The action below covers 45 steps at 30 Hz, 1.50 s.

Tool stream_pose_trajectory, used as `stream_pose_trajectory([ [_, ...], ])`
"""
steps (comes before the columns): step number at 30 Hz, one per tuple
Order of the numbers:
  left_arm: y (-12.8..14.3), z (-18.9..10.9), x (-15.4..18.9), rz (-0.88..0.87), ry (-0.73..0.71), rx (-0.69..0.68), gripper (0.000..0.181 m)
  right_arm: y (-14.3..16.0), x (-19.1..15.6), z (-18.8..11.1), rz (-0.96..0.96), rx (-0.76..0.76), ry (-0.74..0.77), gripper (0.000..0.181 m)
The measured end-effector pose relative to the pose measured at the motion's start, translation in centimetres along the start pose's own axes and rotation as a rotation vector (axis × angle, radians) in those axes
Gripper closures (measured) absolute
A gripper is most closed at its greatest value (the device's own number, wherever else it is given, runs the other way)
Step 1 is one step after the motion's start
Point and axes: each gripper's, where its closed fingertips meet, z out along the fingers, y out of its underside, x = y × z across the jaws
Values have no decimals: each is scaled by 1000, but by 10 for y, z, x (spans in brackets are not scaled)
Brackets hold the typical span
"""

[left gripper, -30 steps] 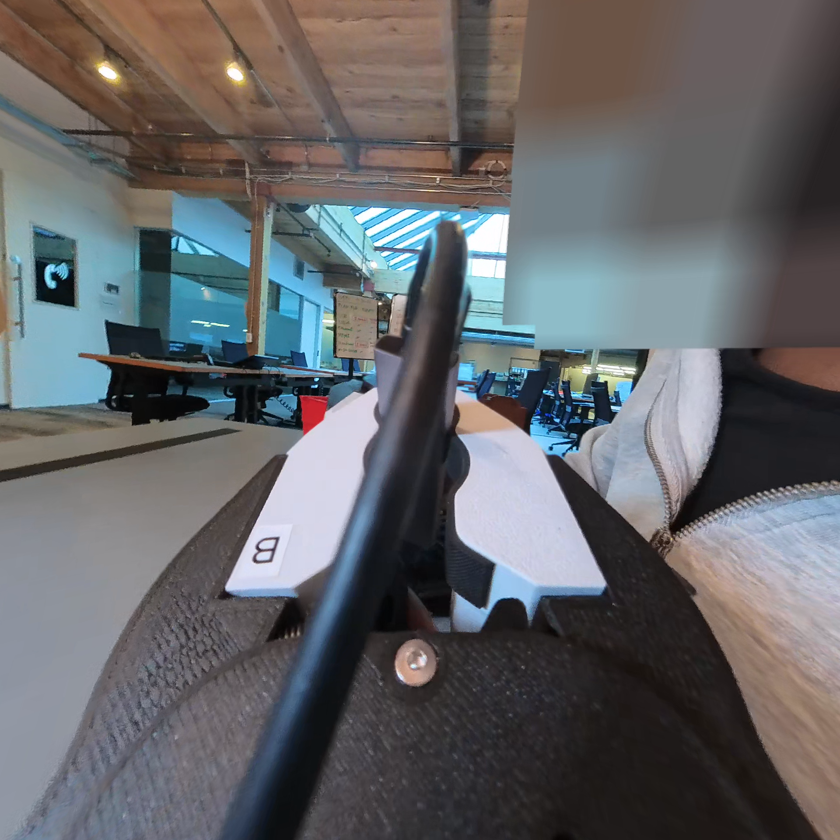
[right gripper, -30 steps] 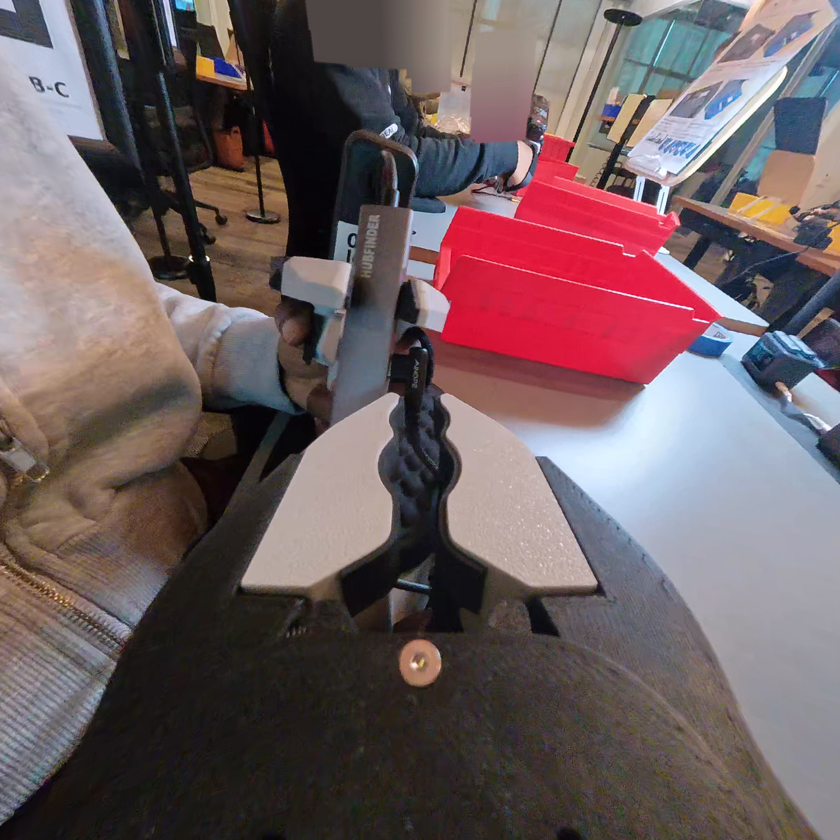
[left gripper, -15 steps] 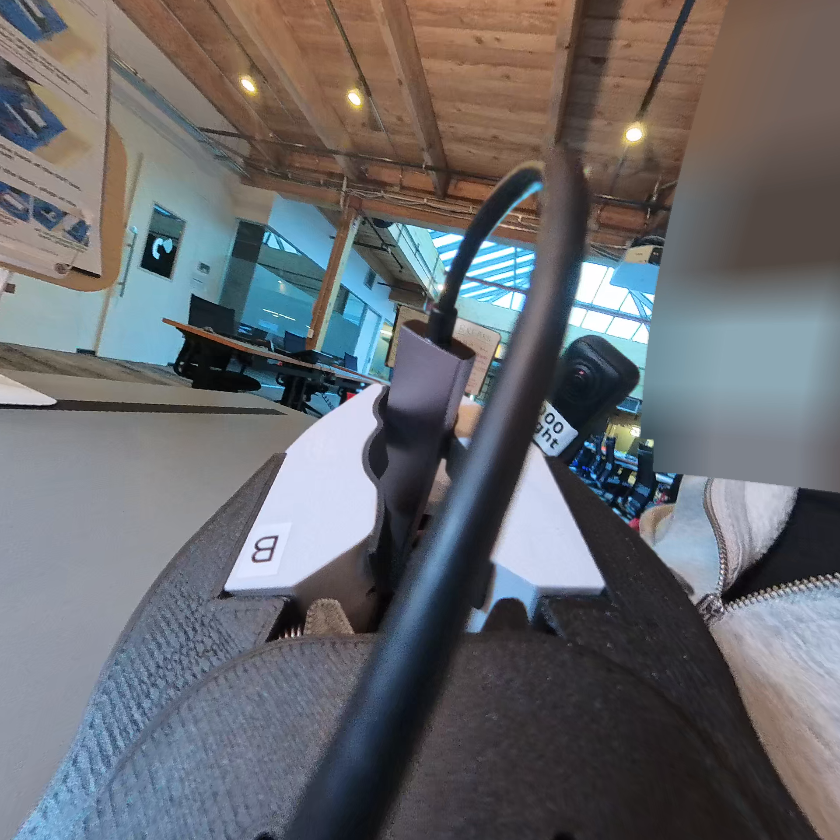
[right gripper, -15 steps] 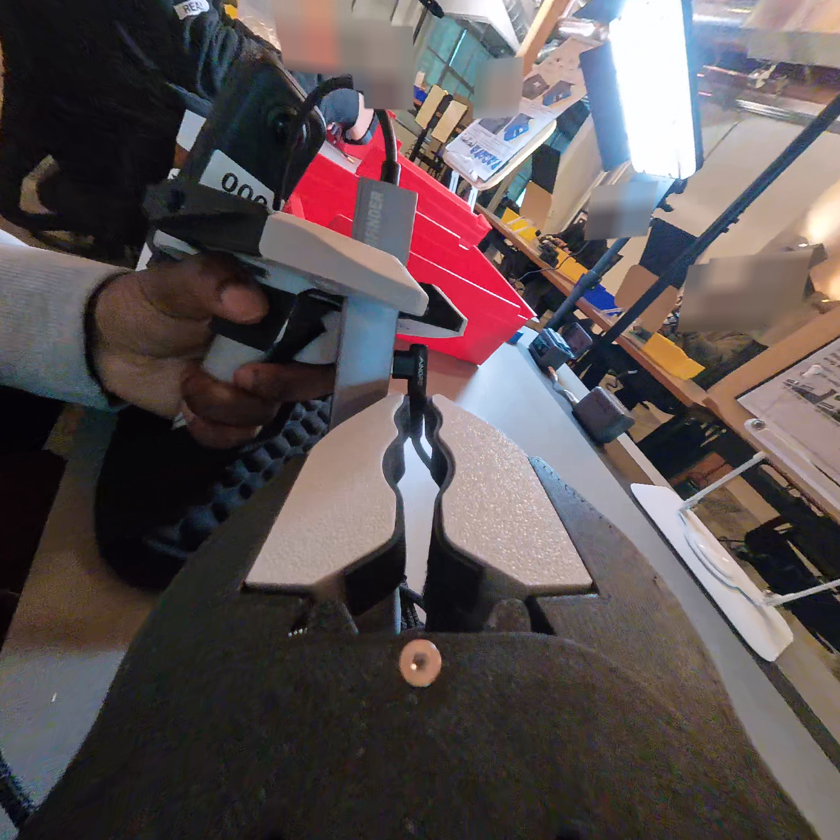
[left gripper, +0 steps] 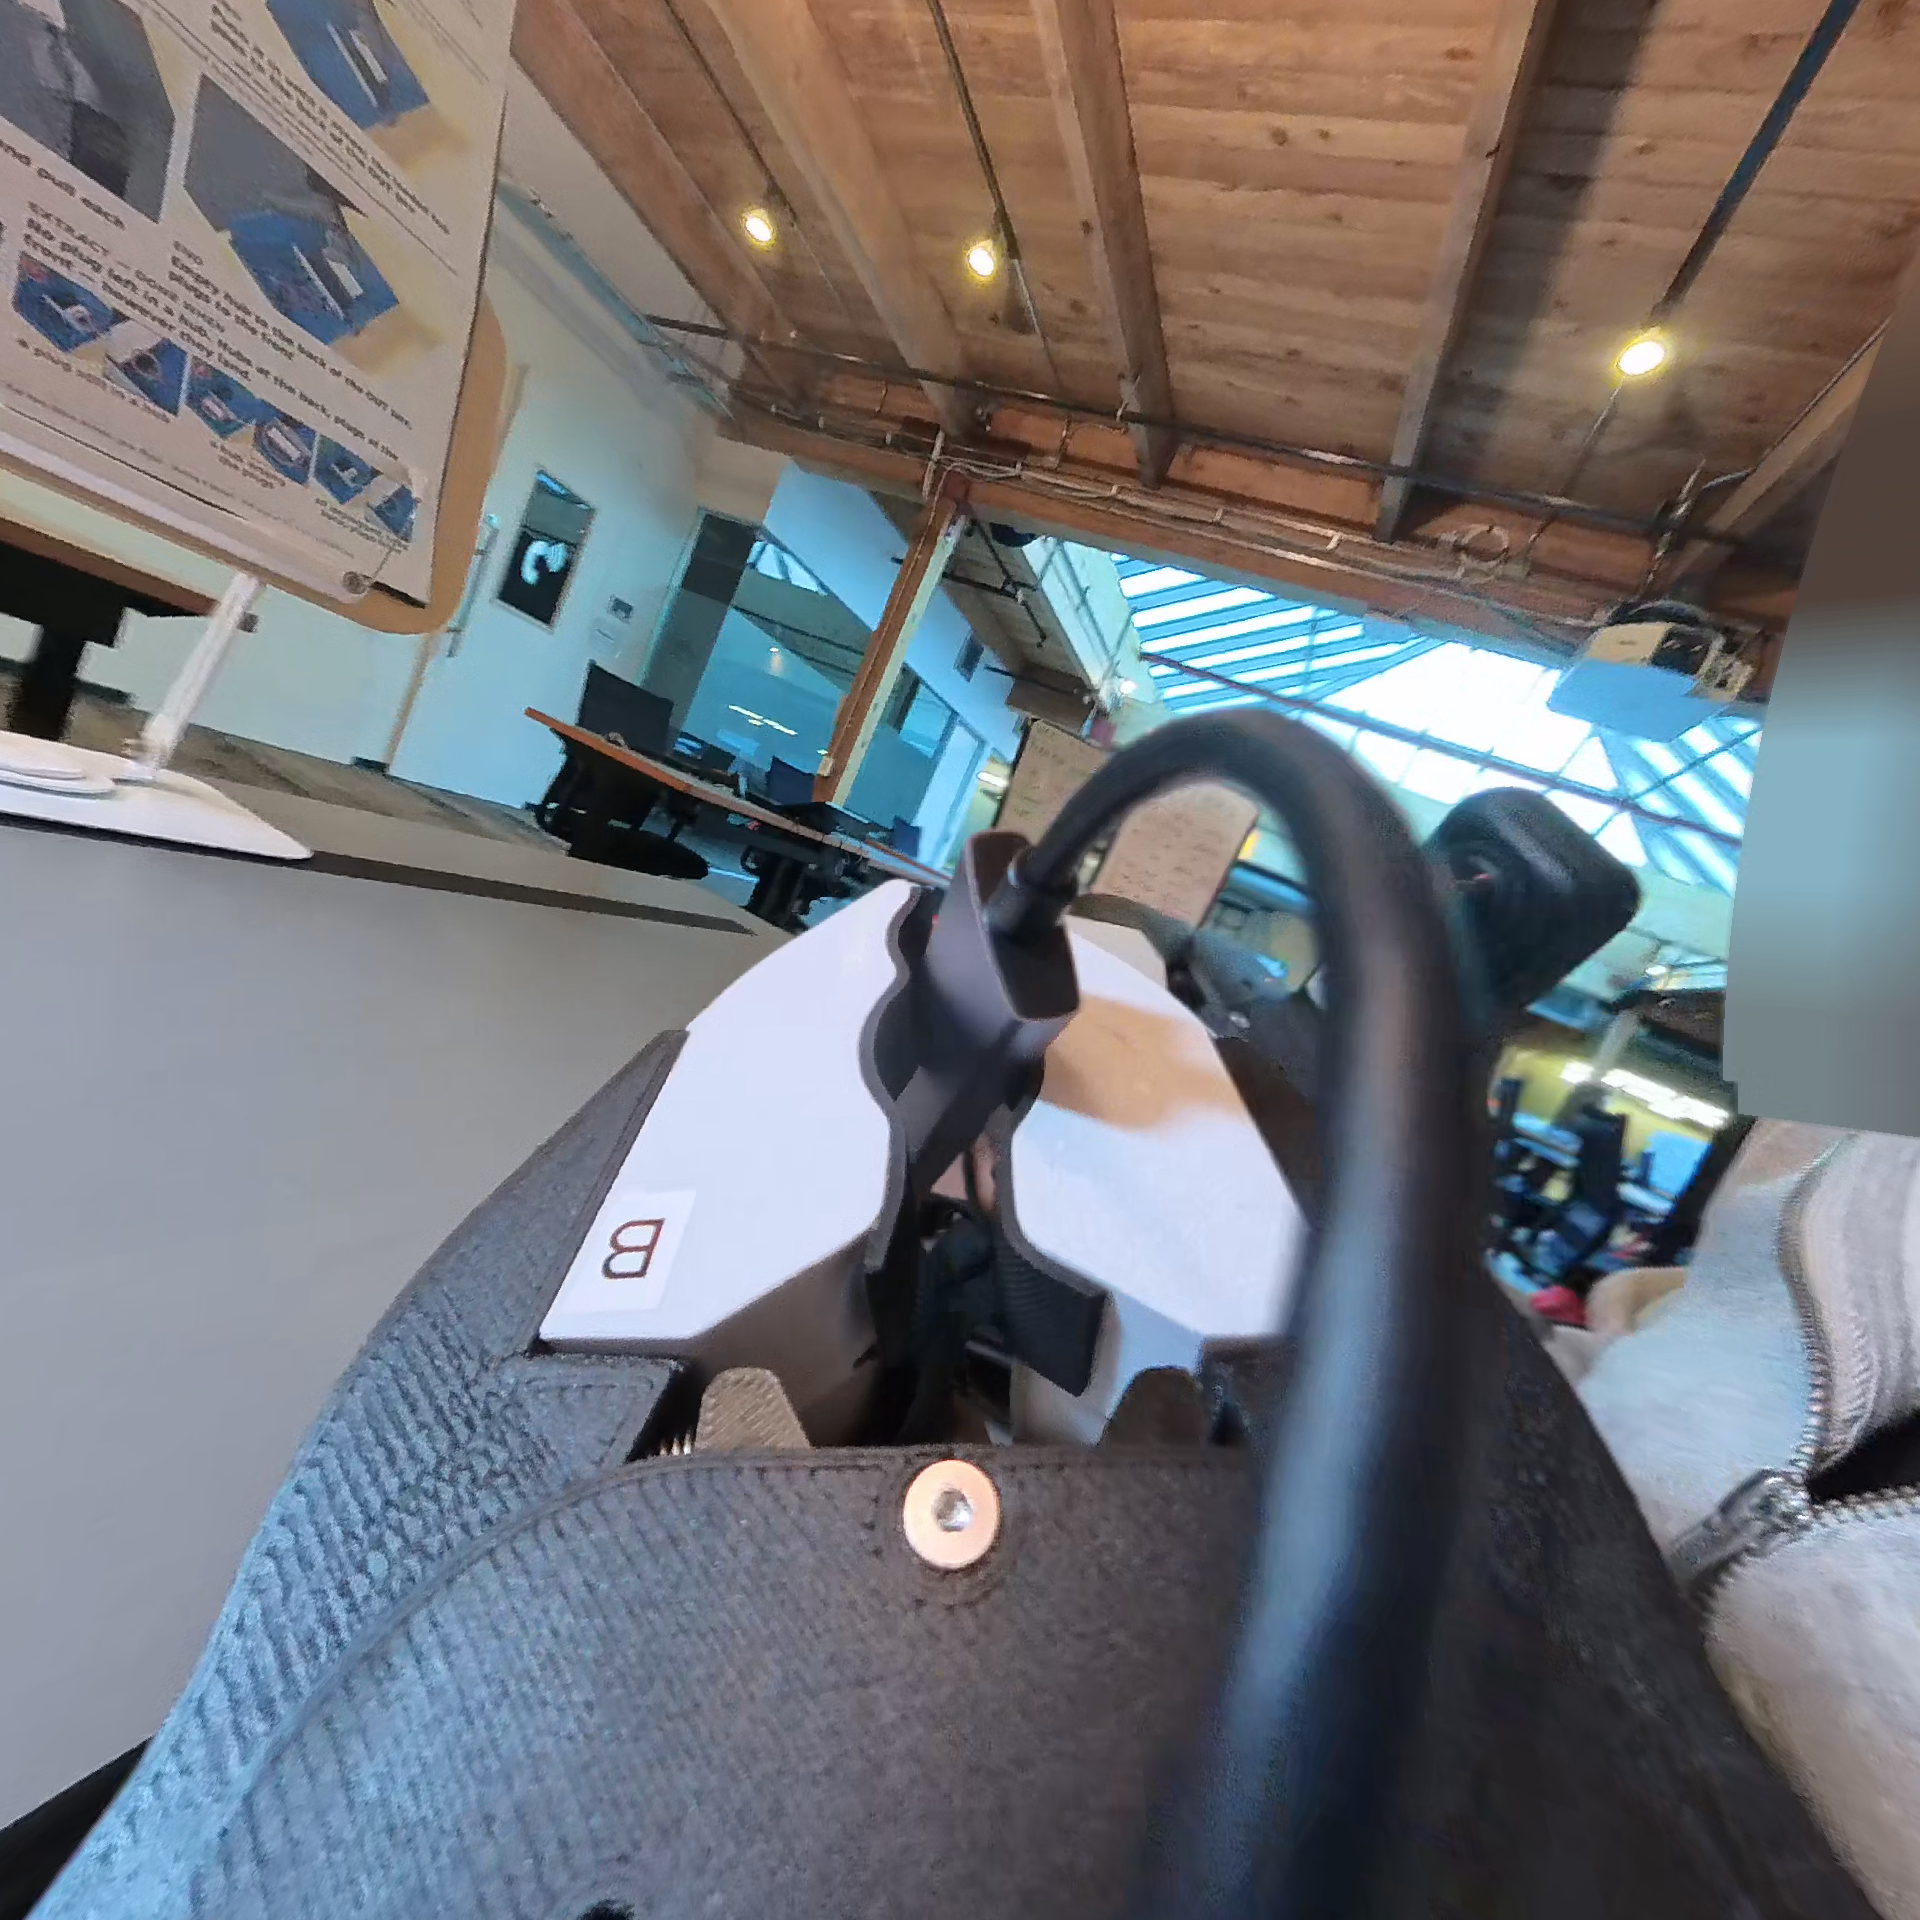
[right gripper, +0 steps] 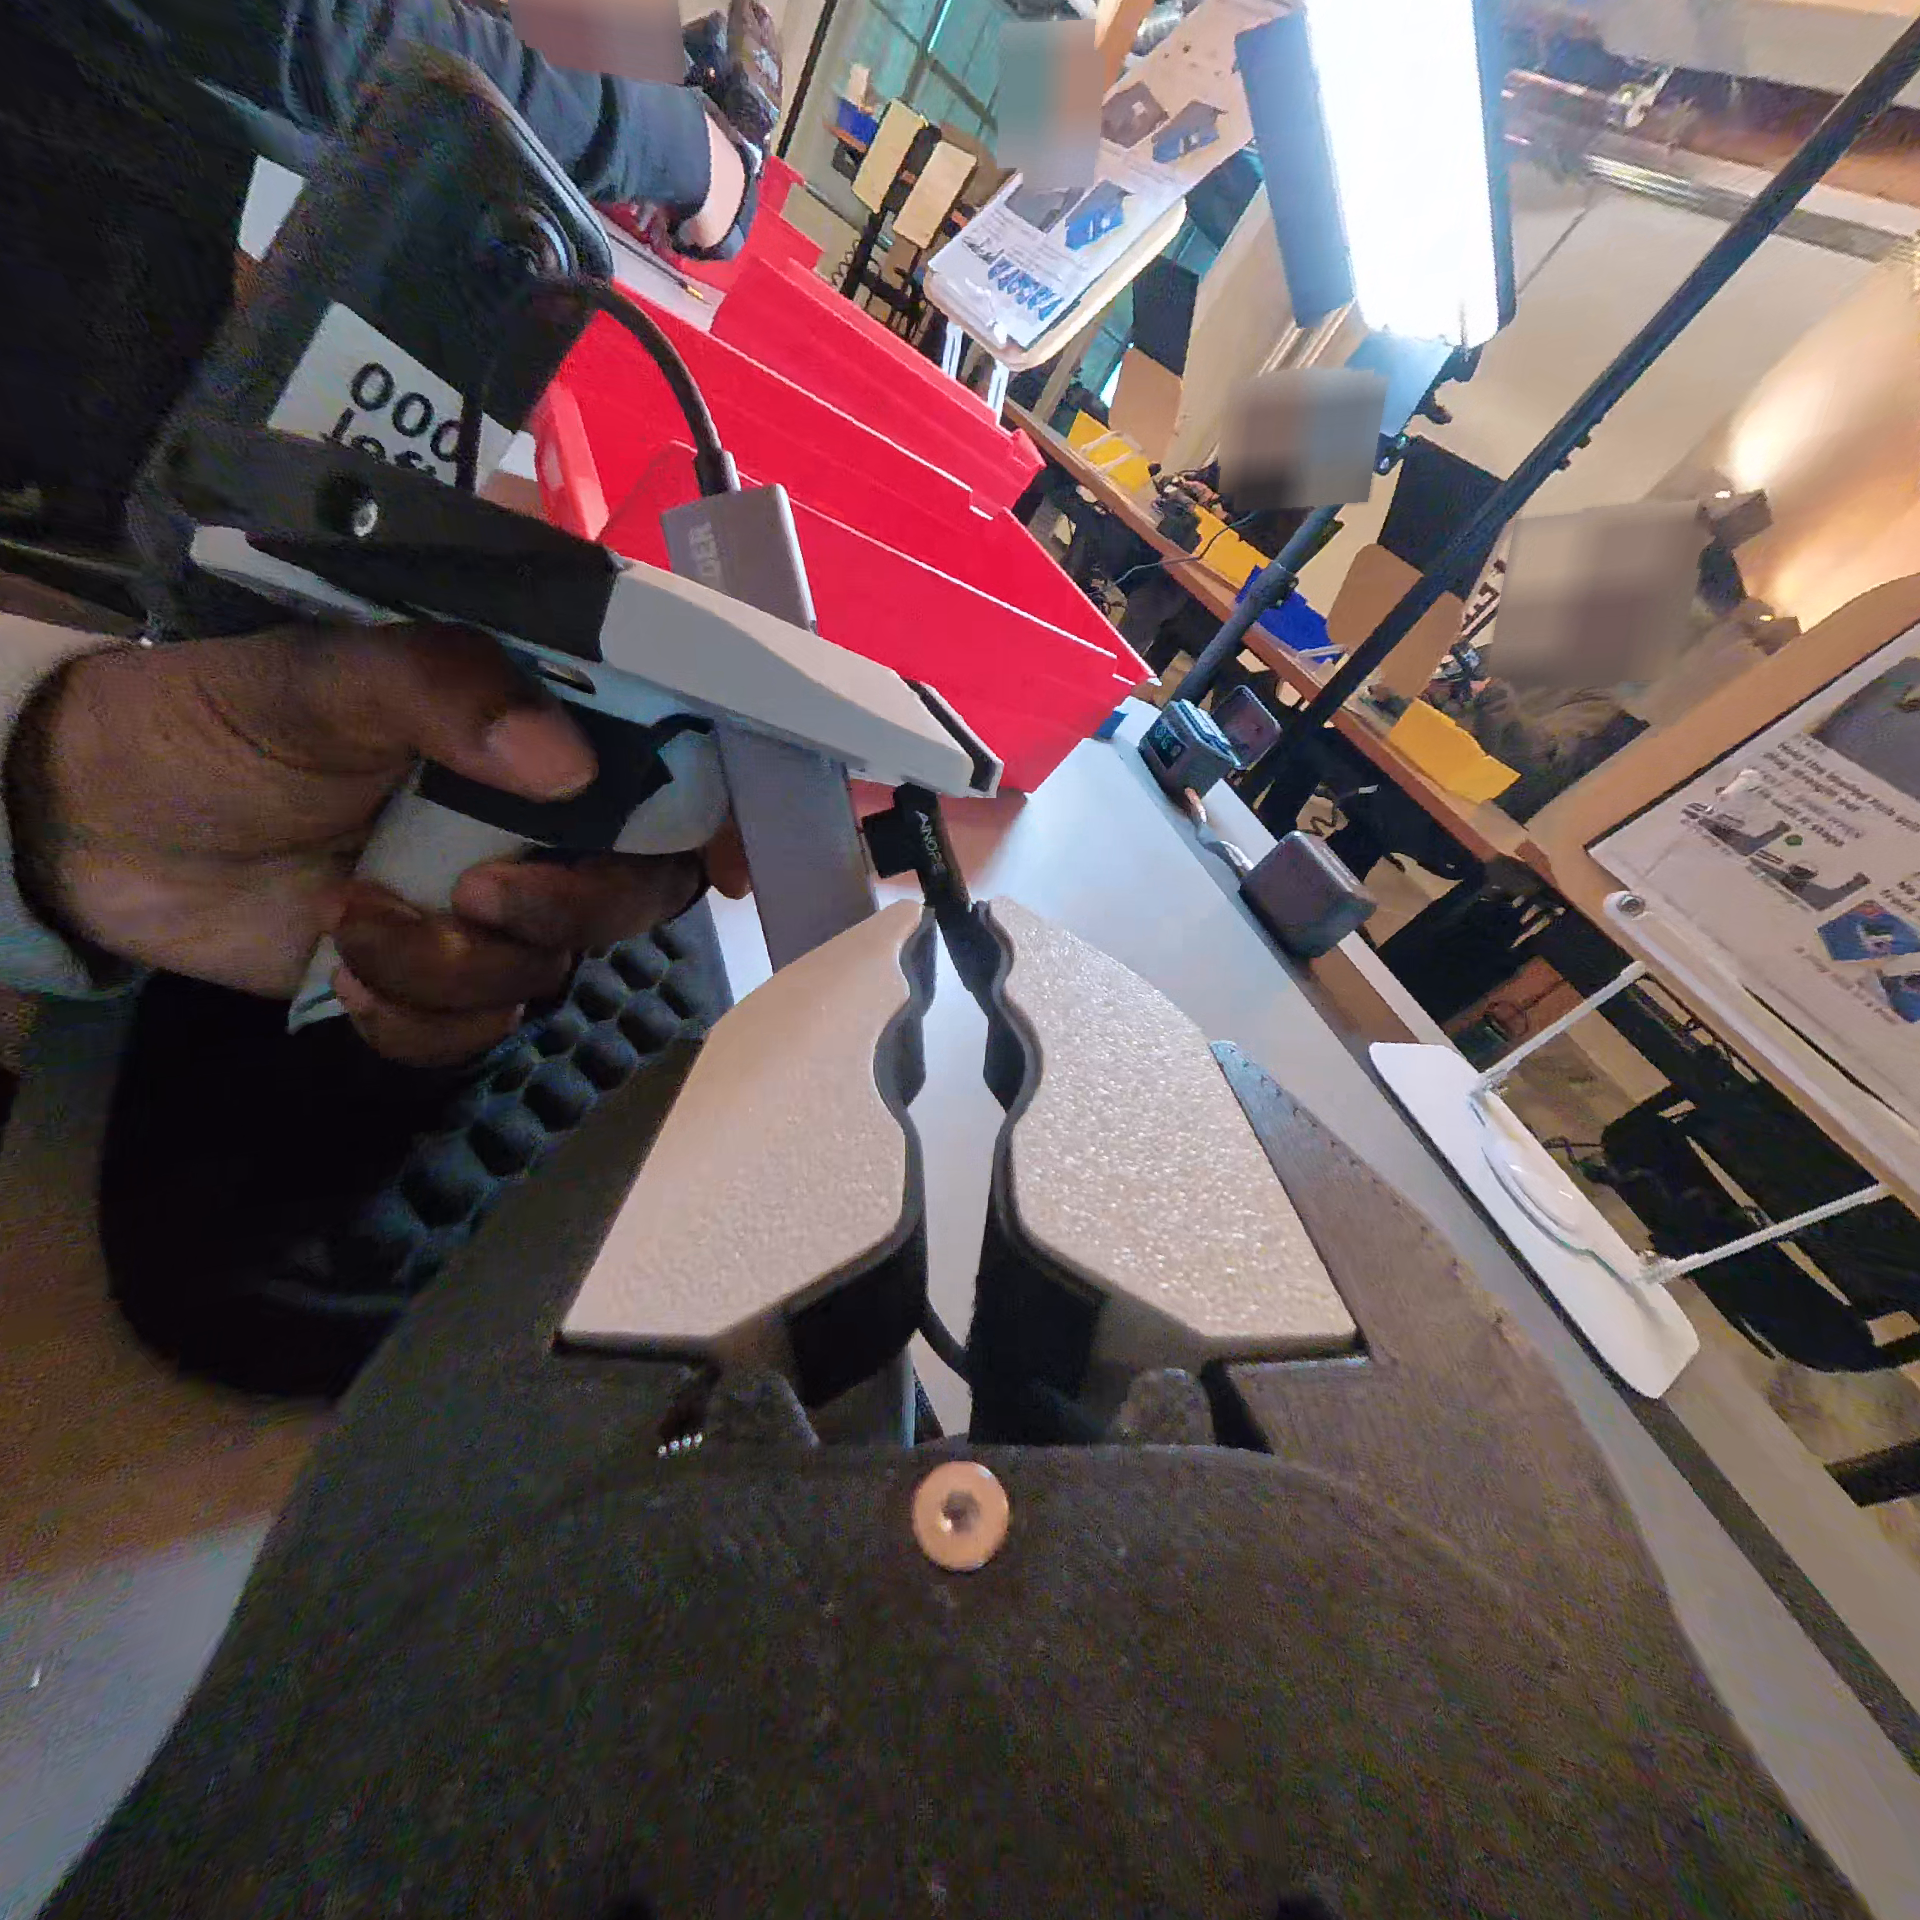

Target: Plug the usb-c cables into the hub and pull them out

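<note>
Right wrist view: right gripper (right gripper: 954, 935) pinches cable (right gripper: 943, 871) beside hub (right gripper: 795, 831).

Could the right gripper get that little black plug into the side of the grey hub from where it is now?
Probably yes. The right gripper pinches the cable just behind the black plug, which sits right at the grey hub that the left gripper holds. Nothing lies between them; whether it is already seated cannot be told.

A smooth grey table (right gripper: 1091, 862) carries stacked red plastic bins (right gripper: 935, 582), two small dark grey box-shaped devices (right gripper: 1304, 894), and a white flat-based sign stand (right gripper: 1538, 1216).
</note>
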Motion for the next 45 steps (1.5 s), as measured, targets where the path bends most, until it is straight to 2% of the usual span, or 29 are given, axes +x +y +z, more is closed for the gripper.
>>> stream_pose_trajectory([
  [3, 3, 2, -2, 80, -60, -21, 169, 2, 2, -1, -7, -22, 51, 175],
  [6, 5, 3, -8, 74, -107, -35, 167, 6, 5, 2, 32, -36, 80, 175],
  [9, 6, 3, -14, 69, -149, -46, 164, 10, 8, 4, -27, -72, 132, 175],
  [13, 9, 5, -15, 79, -169, -67, 163, 14, 10, 4, 30, -82, 149, 176],
  [14, 10, 5, -16, 81, -174, -69, 160, 15, 11, 4, 38, -87, 159, 181],
  [15, 12, 4, -13, 82, -157, -85, 174, 20, 56, -11, -3, -105, 437, 181],
  [16, 19, 3, 2, 88, -72, -120, 170, 29, 103, -39, -26, -146, 644, 181],
  [17, 18, 2, 7, 151, -85, -117, 174, 36, 125, -53, 102, -118, 626, 181],
  [18, 13, 1, 5, 177, -127, -91, 170, 28, 125, -57, 244, -24, 499, 181],
  [19, 10, 1, 0, 133, -131, -71, 173, 20, 116, -57, 269, 6, 398, 181],
  [22, 3, 1, -16, -45, -98, -31, 175, 25, 84, -46, 143, -96, 307, 181],
  [27, -1, -1, -12, -30, -76, 0, 174, 32, 62, -31, 164, -61, 237, 181],
  [30, -4, -4, -14, -76, -60, 23, 173, 33, 72, -39, 185, -38, 297, 181],
  [32, -5, -4, -14, -91, -47, 28, 167, 32, 76, -42, 244, -12, 295, 181],
  [36, -6, -5, -12, -87, -39, 39, 170, 34, 80, -47, 322, 31, 293, 181],
  [45, -4, -3, -18, -81, -84, 14, 173, 33, 68, -39, 277, 5, 250, 181],
])
